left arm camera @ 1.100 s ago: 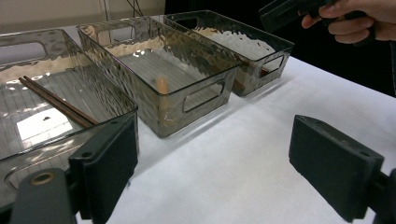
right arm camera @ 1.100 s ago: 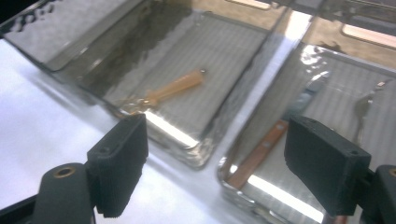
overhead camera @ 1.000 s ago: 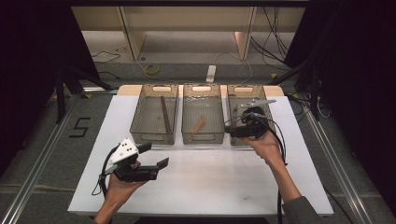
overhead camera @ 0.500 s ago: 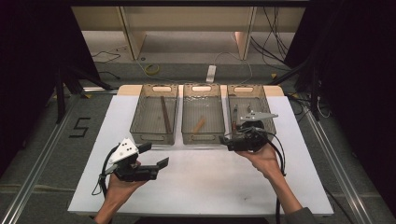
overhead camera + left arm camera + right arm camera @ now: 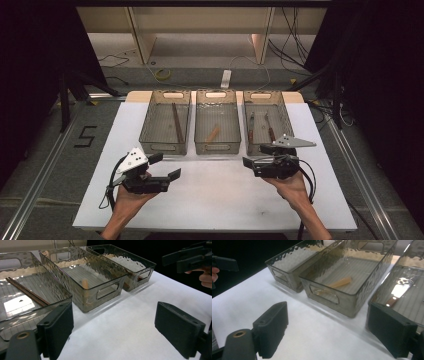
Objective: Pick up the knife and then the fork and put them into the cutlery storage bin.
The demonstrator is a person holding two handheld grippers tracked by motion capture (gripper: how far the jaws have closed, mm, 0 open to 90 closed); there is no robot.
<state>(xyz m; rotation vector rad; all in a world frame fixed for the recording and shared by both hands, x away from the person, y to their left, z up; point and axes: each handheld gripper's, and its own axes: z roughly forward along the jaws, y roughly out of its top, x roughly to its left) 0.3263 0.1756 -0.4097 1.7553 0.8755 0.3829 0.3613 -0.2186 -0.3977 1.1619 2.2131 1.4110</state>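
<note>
Sitting side by side on the white surface [image 5: 215, 195] are three clear plastic bins [image 5: 215, 123]. Nearer the person, the left gripper [image 5: 167, 167] and right gripper [image 5: 253, 156] are hovering, fingers spread wide, gripping nothing.

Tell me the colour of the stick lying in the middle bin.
Light tan, like pale wood. The stick shows best in the right gripper view.
</note>
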